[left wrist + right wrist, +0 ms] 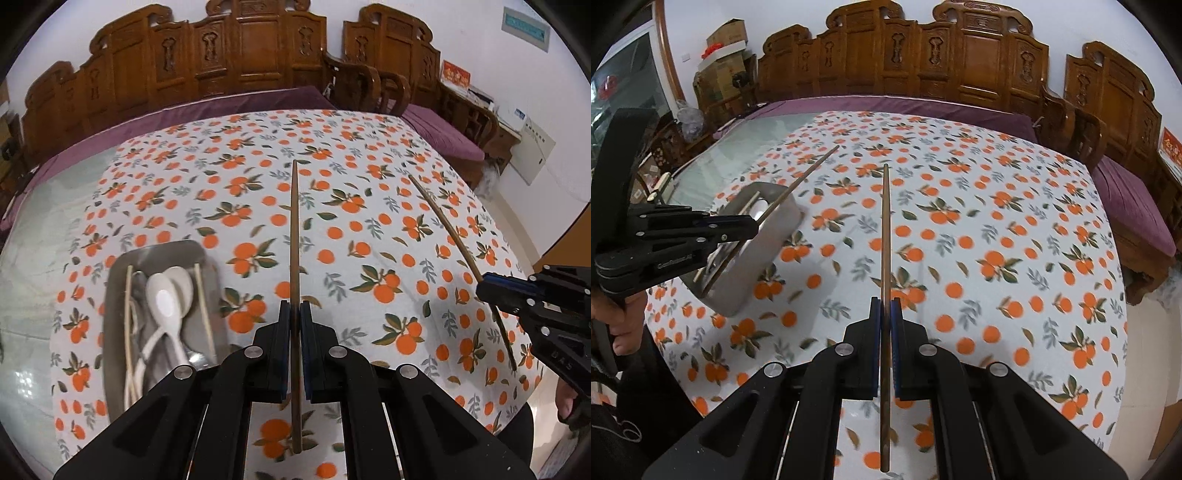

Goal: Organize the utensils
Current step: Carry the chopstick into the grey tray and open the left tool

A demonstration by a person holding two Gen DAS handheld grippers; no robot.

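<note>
The left gripper (294,317) had its fingers (283,321) closed tight on a brown chopstick (294,236), gripped about midway so it ran straight ahead above the cloth. The right gripper (885,317) was likewise clamped on a second brown chopstick (885,236), also held clear of the surface. Down to the left sat a metal tray (207,258) on the orange-print tablecloth (369,229), holding white spoons (168,295) and pale chopsticks (202,306); something grey lay under them, possibly more cutlery. Beyond the surface stood a carved wooden bench (923,62) with purple cushions.
</note>
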